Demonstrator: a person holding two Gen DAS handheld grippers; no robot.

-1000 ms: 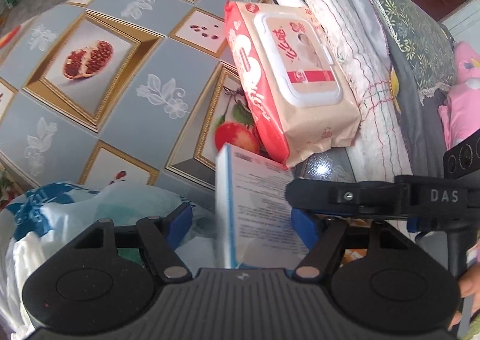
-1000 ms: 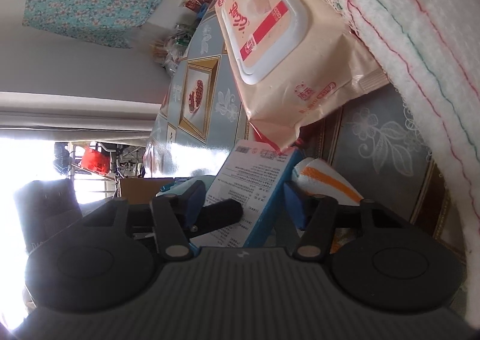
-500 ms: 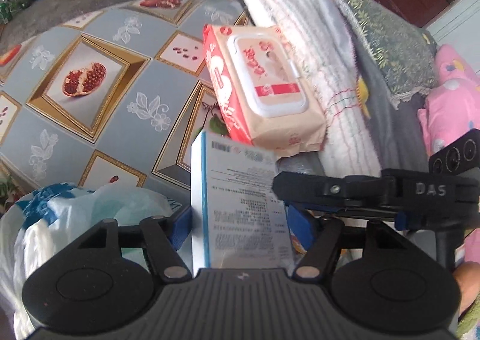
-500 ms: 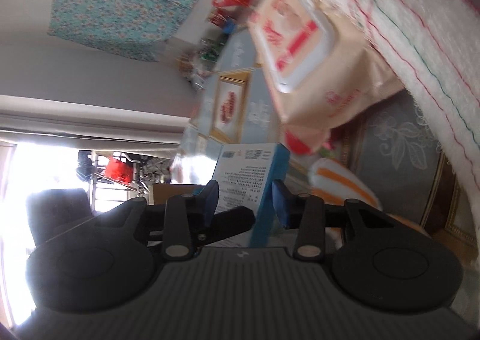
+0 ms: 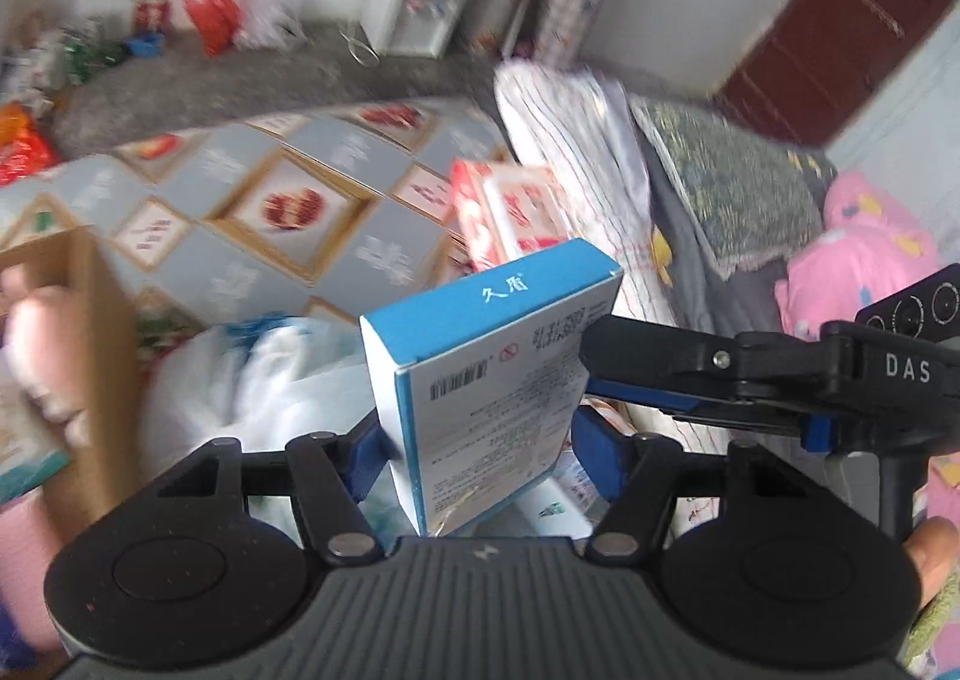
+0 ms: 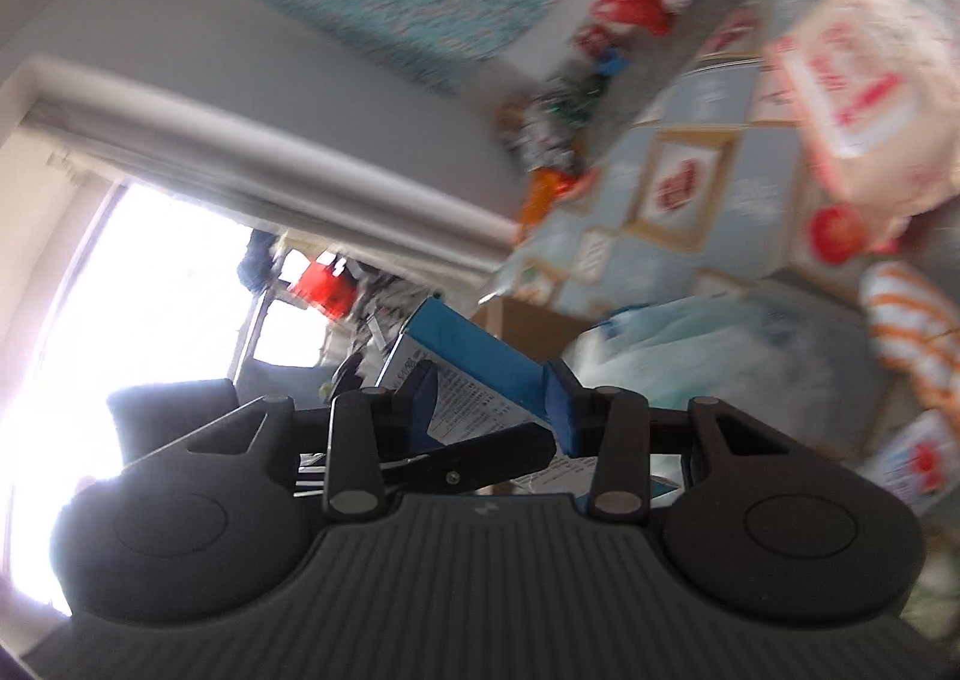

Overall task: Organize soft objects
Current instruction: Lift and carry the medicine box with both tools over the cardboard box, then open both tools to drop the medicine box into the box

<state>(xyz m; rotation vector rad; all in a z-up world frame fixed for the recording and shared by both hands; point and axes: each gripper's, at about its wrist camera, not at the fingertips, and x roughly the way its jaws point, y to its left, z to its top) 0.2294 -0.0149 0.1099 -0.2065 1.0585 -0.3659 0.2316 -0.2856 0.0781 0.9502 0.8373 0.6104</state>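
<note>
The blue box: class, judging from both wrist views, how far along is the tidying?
Done: nothing visibly sorted. In hand: the blue box, between the fingers of the closing left gripper and clamped by the right gripper. Left: the wipes pack and white bag lie loose on the patterned cloth.

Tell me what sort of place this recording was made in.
Most likely a lived-in room of a home, used for sleeping and storage. Folded quilts and a pink blanket are piled beside a fruit-patterned table cover, a water dispenser stands by the wall, and bags litter the floor.
</note>
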